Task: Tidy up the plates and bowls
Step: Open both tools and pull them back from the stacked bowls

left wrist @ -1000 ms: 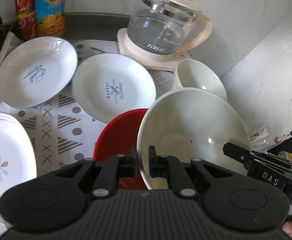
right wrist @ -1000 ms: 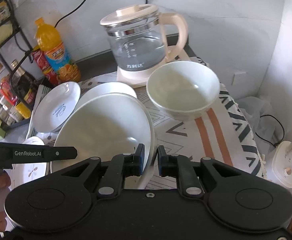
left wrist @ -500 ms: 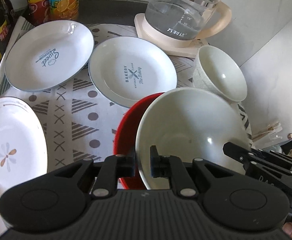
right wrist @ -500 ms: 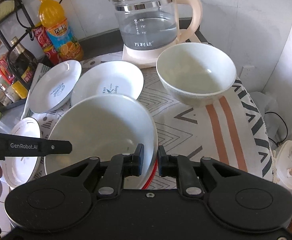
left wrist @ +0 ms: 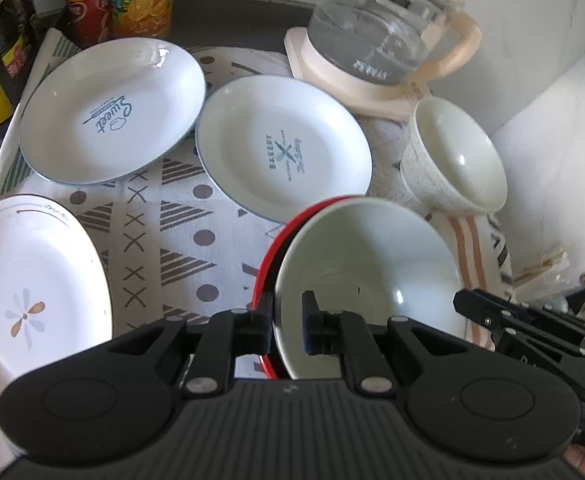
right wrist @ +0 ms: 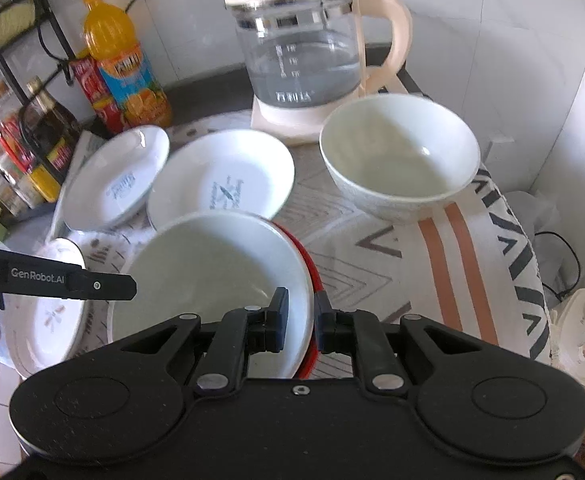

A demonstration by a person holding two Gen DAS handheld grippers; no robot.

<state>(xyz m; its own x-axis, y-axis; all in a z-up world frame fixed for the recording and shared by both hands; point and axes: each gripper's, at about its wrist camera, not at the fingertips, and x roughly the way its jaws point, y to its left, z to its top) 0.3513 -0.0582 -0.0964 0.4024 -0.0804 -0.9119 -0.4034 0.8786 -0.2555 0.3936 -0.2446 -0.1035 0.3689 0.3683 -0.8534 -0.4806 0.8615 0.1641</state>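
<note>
A large white bowl sits tilted inside a red bowl, of which only the rim shows. My left gripper is shut on the white bowl's near left rim. On the opposite side, my right gripper is shut on the rim, with the red rim just under its fingers. Each gripper's black finger shows at the edge of the other's view. A smaller white bowl stands apart, to the back right.
Three white plates lie on the patterned cloth: a "Sweet" plate, a "Bakery" plate and a flower plate. A glass kettle stands behind, with bottles and a rack at the back left. Walls close in on the right.
The white bowl has sunk into the red bowl, so less red shows. Both cameras have tipped, and the plates and kettle sit lower in the views.
</note>
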